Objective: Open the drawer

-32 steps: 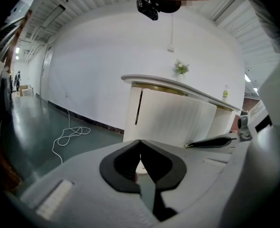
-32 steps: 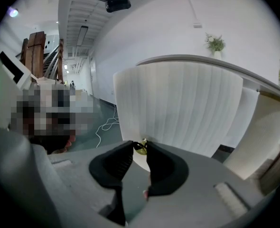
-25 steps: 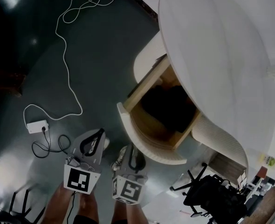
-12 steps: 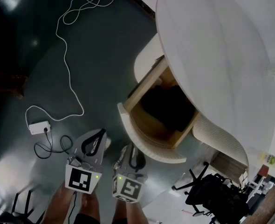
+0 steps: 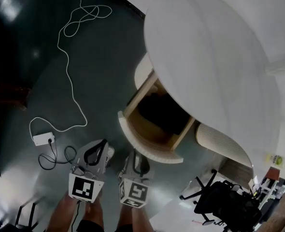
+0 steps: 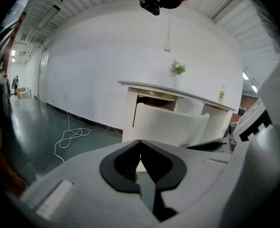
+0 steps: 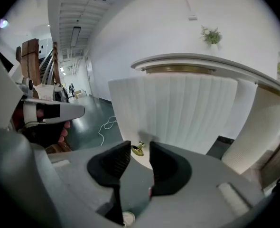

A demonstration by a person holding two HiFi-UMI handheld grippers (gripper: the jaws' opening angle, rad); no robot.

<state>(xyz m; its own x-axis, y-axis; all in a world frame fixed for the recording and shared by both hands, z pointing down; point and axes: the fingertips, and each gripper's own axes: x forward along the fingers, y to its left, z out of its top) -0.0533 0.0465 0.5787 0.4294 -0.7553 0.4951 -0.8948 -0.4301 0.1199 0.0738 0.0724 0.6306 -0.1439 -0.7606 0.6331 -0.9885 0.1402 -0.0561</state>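
Observation:
The curved white ribbed drawer (image 5: 145, 148) stands pulled out from under the round white table (image 5: 215, 66), and its wooden inside is dark. My right gripper (image 5: 136, 154) is just in front of the drawer front (image 7: 178, 113). Its jaws have just been opening and now stand open. The small brass knob (image 7: 137, 150) shows in the gap past the tips of my right gripper (image 7: 140, 146), and neither pad touches it. My left gripper (image 5: 101, 145) hangs to the left over the floor. In the left gripper view my left gripper (image 6: 140, 142) is shut, tips meeting on nothing.
A white cable (image 5: 67, 57) runs across the dark green floor to a power adapter (image 5: 42, 139). A black office chair (image 5: 224, 204) stands at the lower right. The table bears a small plant (image 6: 178, 68) and a bottle (image 5: 276, 159). A second ribbed cabinet part (image 5: 222, 144) flanks the drawer.
The head view has shifted, so the table and drawer sit lower and further left. The drawer stays pulled out. Both grippers remain just in front of it.

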